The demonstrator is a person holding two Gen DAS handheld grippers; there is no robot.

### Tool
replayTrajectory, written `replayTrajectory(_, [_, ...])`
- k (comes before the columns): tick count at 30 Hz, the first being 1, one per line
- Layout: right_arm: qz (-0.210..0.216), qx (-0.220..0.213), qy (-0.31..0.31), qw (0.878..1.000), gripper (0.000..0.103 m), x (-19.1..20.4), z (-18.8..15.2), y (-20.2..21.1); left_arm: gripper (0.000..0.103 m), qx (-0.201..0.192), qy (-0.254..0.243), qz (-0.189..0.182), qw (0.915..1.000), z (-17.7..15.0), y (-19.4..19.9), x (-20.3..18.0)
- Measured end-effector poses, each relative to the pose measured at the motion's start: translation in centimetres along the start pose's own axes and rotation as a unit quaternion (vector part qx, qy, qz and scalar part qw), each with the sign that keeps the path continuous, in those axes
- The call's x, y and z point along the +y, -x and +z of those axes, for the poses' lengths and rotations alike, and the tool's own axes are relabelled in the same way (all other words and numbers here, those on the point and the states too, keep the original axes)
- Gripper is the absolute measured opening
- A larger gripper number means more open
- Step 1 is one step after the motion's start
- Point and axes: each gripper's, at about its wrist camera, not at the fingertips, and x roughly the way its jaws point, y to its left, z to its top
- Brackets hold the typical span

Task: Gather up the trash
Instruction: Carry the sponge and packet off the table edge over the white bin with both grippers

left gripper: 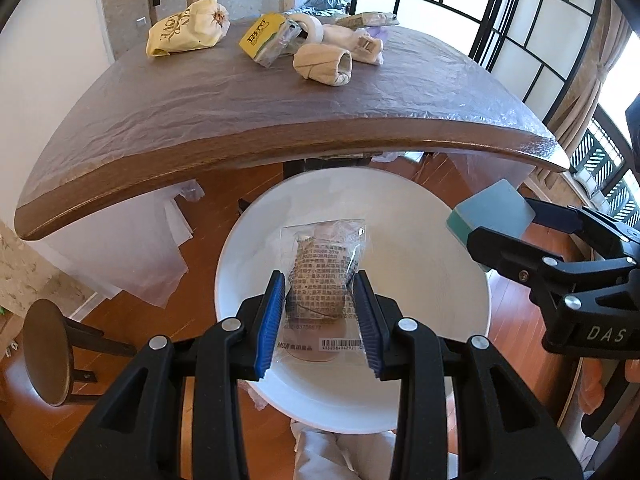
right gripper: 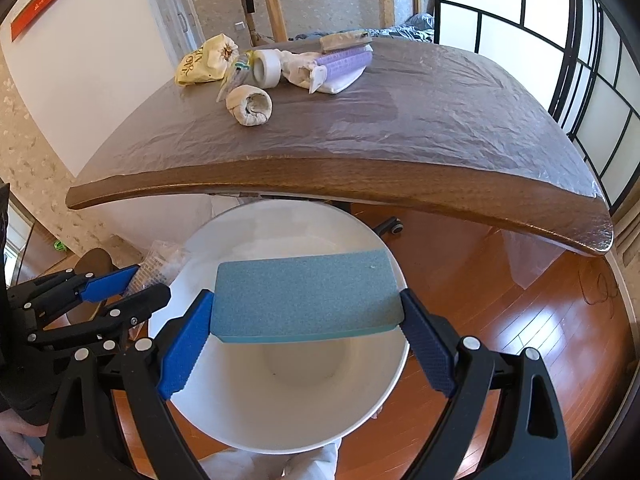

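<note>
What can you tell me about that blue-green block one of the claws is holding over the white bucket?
The blue-green block looks like a sponge or foam: a flat rectangular slab with a grainy, speckled top and a smoother, lighter edge. The right gripper is shut on its two short ends. It lies roughly level above the open white bin, touching only the blue pads. In the left wrist view it looks wrapped in clear film.
</note>
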Motion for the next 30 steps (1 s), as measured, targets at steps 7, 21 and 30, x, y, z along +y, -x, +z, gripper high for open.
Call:
replayTrajectory(7, [-0.004, 0.005, 0.000, 1.000, 0.089, 0.4, -0.1, -0.6, 0.038, 0.008, -0.001, -0.002, 1.0000, 0.0, -0.6, 0.2])
replayTrajectory(21, [-0.006, 0.024, -0.007, 1.000, 0.089, 0.2, -0.6, -2.0, 0.038, 0.019, -0.001, -0.002, 0.9998, 0.2, -2.0, 0.4])
replayTrajectory(30, [-0.006, 0.037, -0.011, 0.999, 0.089, 0.0, -1.1, -3.2, 0.038, 0.034, -0.007, 0.000, 0.9994, 0.5, -3.5, 0.1])
